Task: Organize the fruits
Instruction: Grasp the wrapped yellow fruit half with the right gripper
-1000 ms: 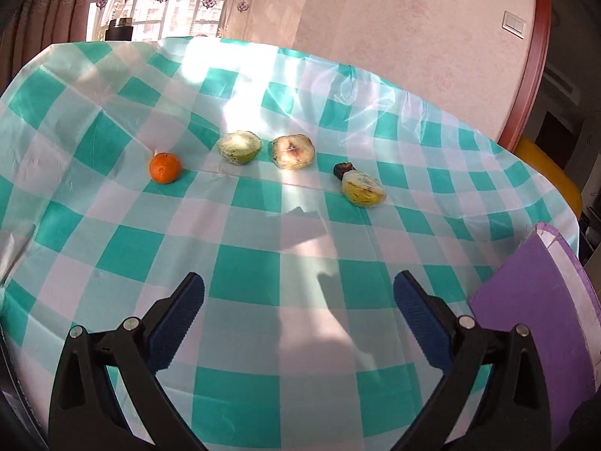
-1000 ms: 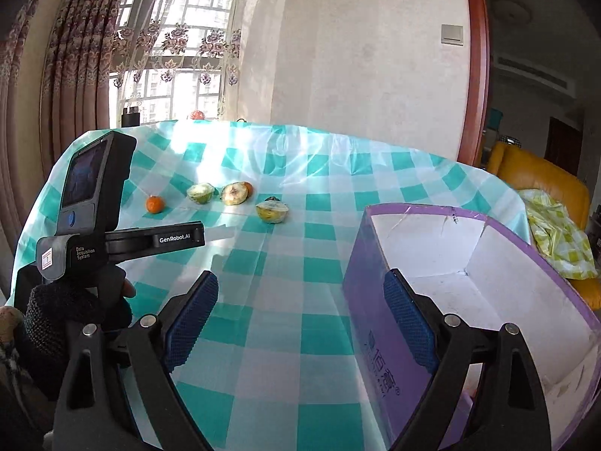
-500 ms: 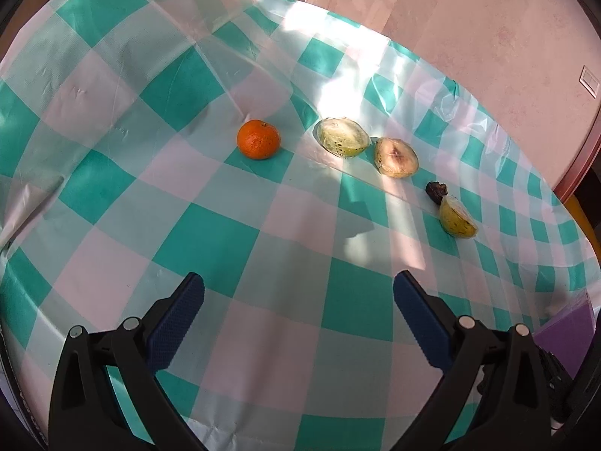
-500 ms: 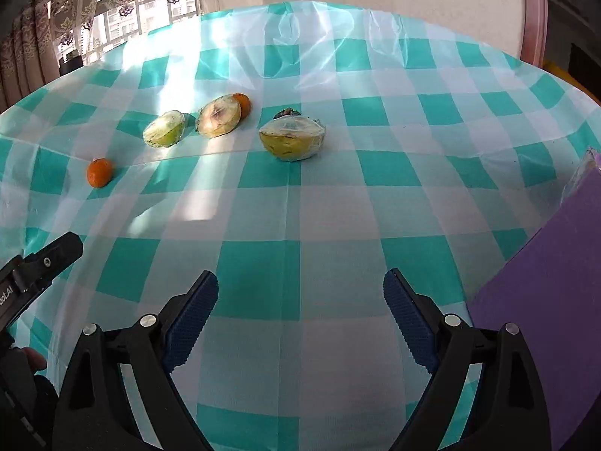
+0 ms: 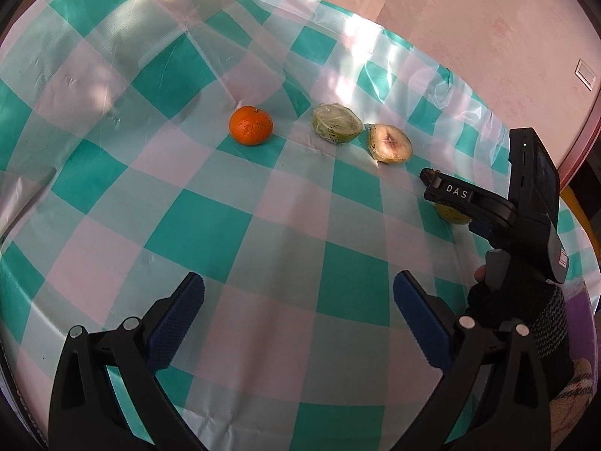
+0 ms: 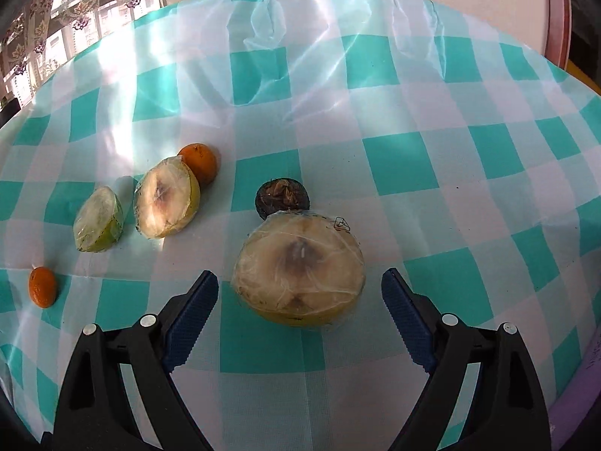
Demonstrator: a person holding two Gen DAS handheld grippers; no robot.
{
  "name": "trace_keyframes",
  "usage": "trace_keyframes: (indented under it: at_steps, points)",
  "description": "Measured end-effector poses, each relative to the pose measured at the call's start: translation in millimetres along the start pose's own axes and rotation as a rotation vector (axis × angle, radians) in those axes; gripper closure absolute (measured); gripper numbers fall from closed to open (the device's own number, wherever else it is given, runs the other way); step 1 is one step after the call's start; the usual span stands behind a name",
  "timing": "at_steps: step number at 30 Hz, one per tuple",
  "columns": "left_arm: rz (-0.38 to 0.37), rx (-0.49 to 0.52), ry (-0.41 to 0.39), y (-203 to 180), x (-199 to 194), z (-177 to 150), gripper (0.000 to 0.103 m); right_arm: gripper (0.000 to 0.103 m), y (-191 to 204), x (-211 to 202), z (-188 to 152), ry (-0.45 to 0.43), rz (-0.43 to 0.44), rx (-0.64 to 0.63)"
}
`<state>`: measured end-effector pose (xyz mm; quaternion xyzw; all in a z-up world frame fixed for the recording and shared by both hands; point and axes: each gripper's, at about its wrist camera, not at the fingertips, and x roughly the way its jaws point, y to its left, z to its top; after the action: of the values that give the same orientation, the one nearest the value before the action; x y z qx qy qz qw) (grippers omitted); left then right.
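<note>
Fruits lie in a row on the teal-checked tablecloth (image 5: 263,195). A mandarin (image 5: 251,125), a wrapped green fruit half (image 5: 337,123) and a wrapped pale fruit half (image 5: 389,143) show in the left wrist view. My left gripper (image 5: 298,302) is open and empty, well short of them. My right gripper (image 6: 299,295) is open, its jaws on either side of a wrapped yellow fruit half (image 6: 299,274), apart from it. A dark round fruit (image 6: 282,198) sits just behind. The right wrist view also shows the pale half (image 6: 167,197), green half (image 6: 98,220), one mandarin (image 6: 42,286) and a second (image 6: 201,161).
The right gripper body and gloved hand (image 5: 526,225) cross the right side of the left wrist view, covering most of the yellow half. A purple box edge (image 6: 586,368) shows at the lower right. A window with curtains (image 6: 75,7) lies beyond the table.
Both grippers moved forward toward the fruit row. The right gripper closed in until the yellow fruit half sits between its open jaws. The right gripper came into the left wrist view.
</note>
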<state>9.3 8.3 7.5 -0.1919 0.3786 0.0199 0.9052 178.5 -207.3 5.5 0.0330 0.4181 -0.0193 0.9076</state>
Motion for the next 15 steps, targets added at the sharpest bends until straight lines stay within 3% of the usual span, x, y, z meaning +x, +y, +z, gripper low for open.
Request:
trace_keyframes:
  at_steps: [7, 12, 15]
  points:
    - [-0.012, -0.003, 0.005, 1, 1, 0, 0.002, 0.043, 3, 7, 3, 0.023, -0.038, 0.011]
    - [-0.007, -0.001, 0.004, 1, 1, 0, 0.002, 0.043, -10, 4, 2, 0.003, 0.036, 0.070]
    - [-0.004, -0.002, 0.006, 1, 1, 0, 0.002, 0.044, -33, 2, 0, -0.025, 0.160, 0.174]
